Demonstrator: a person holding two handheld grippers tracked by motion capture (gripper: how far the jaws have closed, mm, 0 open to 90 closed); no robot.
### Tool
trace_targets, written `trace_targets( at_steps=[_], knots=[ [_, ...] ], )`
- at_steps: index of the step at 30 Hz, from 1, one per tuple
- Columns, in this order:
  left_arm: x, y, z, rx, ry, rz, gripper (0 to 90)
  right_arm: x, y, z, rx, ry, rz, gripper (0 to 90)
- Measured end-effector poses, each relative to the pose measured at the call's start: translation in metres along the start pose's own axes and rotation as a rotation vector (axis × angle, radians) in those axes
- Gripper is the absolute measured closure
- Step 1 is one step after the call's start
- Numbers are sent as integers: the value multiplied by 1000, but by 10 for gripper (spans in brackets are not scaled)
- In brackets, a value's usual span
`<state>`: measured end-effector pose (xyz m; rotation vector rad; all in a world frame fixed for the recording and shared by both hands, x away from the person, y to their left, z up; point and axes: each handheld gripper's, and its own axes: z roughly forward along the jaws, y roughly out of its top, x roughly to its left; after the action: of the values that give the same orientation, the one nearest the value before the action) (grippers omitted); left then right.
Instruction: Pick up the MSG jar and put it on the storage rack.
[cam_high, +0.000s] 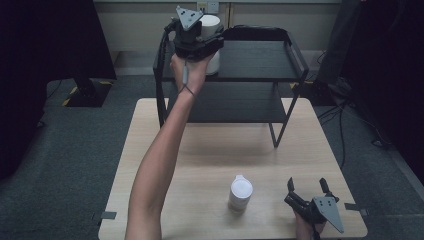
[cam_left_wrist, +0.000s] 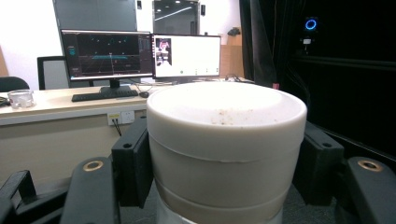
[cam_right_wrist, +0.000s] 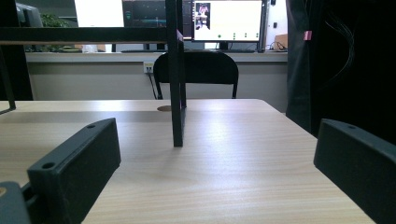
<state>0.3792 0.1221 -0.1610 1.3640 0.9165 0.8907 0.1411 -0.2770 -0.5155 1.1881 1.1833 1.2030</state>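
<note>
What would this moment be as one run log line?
left tongs: shut on white cup, top shelf | right tongs: open, on table

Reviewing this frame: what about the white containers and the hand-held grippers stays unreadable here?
- High view: the shelf container is mostly hidden by the left hand-held gripper and hand.
- Left gripper view: that container's base is cut off by the bottom edge, so its contact with the black shelf is unclear.
- High view: the table container is too small to read contents.
- Right hand-held gripper: open, holding nothing.
</note>
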Motion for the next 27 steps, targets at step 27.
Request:
trace_targets(
  at_steps=[27],
  knots=[
    [0,-10,-14,-73,6,1,0,-1,0,0,0,5,0,0]
  ],
)
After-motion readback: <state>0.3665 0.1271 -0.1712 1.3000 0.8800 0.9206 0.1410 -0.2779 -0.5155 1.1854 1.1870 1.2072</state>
